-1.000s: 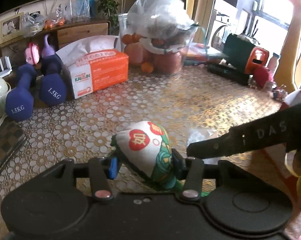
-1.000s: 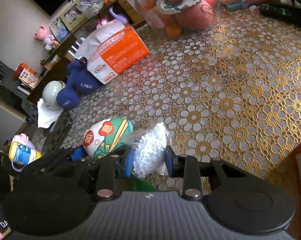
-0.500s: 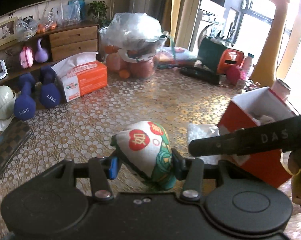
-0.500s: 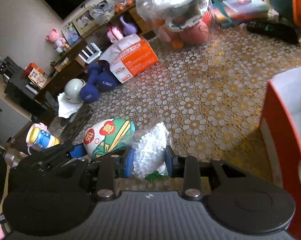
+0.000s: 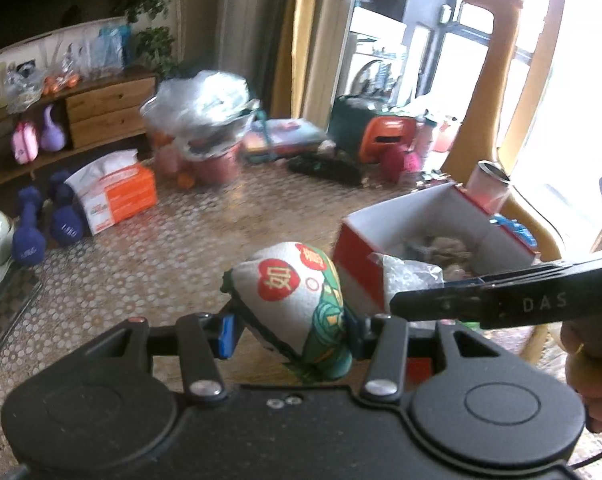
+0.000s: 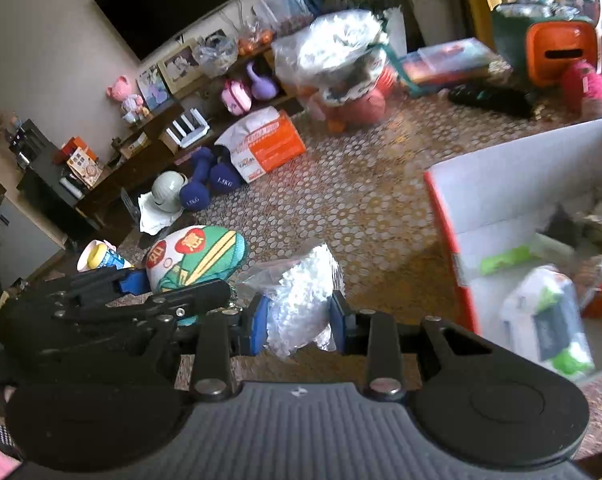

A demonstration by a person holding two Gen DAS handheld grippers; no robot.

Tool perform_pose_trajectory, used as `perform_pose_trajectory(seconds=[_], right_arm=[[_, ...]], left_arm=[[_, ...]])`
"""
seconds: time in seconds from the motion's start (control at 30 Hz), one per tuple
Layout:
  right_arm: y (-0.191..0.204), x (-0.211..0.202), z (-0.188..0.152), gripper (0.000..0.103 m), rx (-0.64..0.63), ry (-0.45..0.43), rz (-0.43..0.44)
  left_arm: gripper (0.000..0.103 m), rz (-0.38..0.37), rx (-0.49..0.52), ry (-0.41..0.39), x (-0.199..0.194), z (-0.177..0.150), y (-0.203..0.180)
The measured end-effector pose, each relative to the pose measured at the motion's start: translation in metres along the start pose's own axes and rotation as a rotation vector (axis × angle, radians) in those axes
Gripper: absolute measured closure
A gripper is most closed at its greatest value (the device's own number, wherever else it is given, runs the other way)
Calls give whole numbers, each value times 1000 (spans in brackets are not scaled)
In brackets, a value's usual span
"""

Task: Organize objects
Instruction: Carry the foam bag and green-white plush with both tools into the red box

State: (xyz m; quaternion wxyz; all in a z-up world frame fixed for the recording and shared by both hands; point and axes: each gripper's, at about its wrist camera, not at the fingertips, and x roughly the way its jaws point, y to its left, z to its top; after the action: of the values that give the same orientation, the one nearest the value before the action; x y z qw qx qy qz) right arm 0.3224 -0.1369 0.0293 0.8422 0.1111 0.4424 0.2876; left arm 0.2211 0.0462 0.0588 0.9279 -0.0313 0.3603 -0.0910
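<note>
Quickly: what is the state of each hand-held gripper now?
Left hand-held gripper: closed on the printed pouch.
Right hand-held gripper: closed on the bag of white pellets.

Both wrist views, raised, share the red box [image 5: 385, 236] [image 6: 453, 240].

Pouch: a plump white-and-green fabric pouch with red emblems [image 5: 297, 300], tilted, clamped in the left claw [image 5: 289, 336].
Bag: a clear plastic bag of white foam pellets [image 6: 301, 304], pinched in the right claw [image 6: 299, 320].
Box: an open red-and-white cardboard box [image 6: 453, 248], partly filled, just right of both.

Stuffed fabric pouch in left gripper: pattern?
White with red round Chinese-character badges and green-yellow bands; clearest in right wrist view.
</note>
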Motion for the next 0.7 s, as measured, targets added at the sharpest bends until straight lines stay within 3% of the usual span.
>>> perform_pose_trajectory(seconds=[0.37,0.7], right_arm=[[-47,-88,-8,72,25,-113,-63],[-111,-127,-1,72,93,-158,-178]], left_arm=[[54,-91,96,-26,-2,13,-87],[54,-139,155,-21,33,28,-152]])
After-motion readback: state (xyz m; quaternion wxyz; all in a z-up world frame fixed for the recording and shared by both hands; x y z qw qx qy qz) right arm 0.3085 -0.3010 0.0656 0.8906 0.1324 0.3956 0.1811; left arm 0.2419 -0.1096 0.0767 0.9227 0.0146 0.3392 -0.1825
